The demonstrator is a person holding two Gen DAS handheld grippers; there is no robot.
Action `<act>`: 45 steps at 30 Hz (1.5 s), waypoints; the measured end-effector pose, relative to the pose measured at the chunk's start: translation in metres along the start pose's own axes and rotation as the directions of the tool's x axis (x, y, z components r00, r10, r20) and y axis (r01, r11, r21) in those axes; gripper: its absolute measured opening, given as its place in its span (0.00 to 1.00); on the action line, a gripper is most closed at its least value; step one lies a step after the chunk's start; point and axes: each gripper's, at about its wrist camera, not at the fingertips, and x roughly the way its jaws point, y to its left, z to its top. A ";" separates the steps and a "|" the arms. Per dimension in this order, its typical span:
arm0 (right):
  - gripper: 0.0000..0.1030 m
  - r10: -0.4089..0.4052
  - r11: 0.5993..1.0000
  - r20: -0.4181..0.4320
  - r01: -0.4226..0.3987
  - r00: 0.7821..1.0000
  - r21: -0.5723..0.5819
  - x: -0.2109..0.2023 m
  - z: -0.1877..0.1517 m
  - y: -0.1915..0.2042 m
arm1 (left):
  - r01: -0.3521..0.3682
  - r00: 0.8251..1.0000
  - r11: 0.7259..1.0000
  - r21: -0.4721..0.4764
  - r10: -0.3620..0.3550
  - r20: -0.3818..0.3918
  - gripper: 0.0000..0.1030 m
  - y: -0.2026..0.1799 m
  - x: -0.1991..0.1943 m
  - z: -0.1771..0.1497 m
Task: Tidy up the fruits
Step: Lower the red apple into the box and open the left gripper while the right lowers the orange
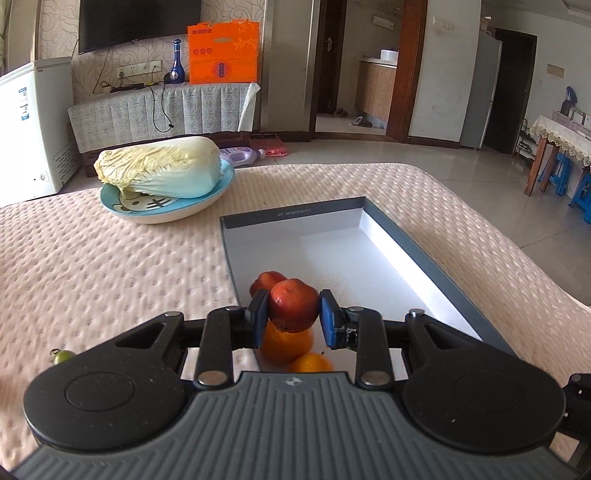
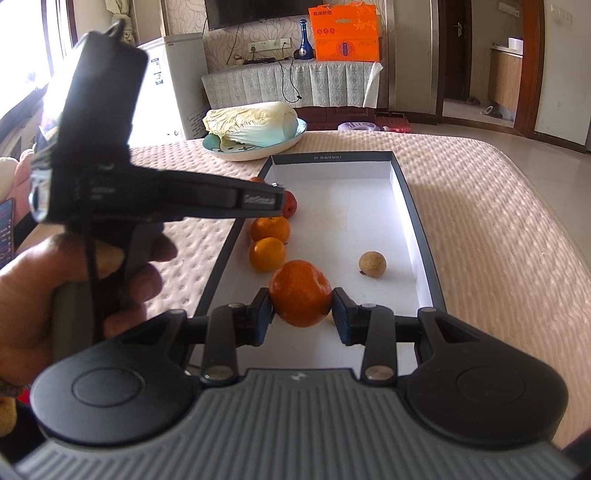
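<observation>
A living room lies behind, with a wall television [image 1: 138,22], an orange gift bag [image 1: 222,51] and a blue bottle [image 1: 177,61] on a cloth-draped cabinet, and a white freezer [image 1: 35,125] at the left. In front spreads the surface [image 1: 110,277], covered in a pink dimpled cloth. On its far side a napa cabbage [image 1: 162,166] lies across a blue cartoon plate [image 1: 122,210]. Nearer sits a long shallow box [image 2: 424,236], grey-rimmed and white inside, running away from both cameras.

The left tool [image 1: 293,314] is closed on a red apple [image 1: 293,308], its blue pads pressing the fruit from both sides over the near left part of the box. A second red apple [image 1: 267,280] sits just behind the held one, close to the box's left wall. Below the held apple lie two oranges, a larger orange [image 1: 284,345] and a smaller orange [image 1: 310,363] nearer the camera.

The right tool [image 2: 301,312] grips a mandarin [image 2: 300,298] between its pads, over the near middle of the box. From the right wrist view, the person's left hand [image 2: 55,295] holds the left tool's handle. A small brownish longan [image 2: 372,263] rests alone on the box floor, right of the row of oranges. A small green fruit [image 1: 61,356] lies on the cloth outside the box, at the left.
</observation>
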 end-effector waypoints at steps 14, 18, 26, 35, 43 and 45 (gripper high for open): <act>0.37 0.001 1.000 -0.017 -0.001 1.000 0.004 0.002 -0.002 -0.005 | 0.026 0.999 0.999 0.020 -0.026 -0.024 0.33 -0.018 0.024 0.004; 0.37 0.000 1.000 -0.018 0.000 1.000 0.005 0.002 -0.002 -0.005 | 0.020 1.000 0.999 0.030 -0.019 -0.018 0.34 -0.019 0.023 0.005; 0.37 0.000 1.000 -0.010 0.000 1.000 0.008 0.004 -0.002 -0.004 | 0.032 0.999 0.999 0.023 -0.032 -0.009 0.34 -0.018 0.018 0.006; 0.37 -0.065 0.997 0.044 0.064 0.997 0.033 0.014 0.004 -0.004 | 0.023 1.000 0.999 0.025 -0.023 0.004 0.34 -0.013 -0.003 0.006; 0.38 -0.084 0.995 0.050 0.081 0.995 0.051 0.025 0.009 0.003 | -0.005 1.000 1.000 0.029 0.005 -0.006 0.34 0.003 -0.030 0.002; 0.38 -0.096 0.994 0.047 0.093 0.994 0.060 0.029 0.009 0.000 | -0.013 1.000 0.999 0.039 0.014 -0.010 0.34 0.008 -0.041 -0.001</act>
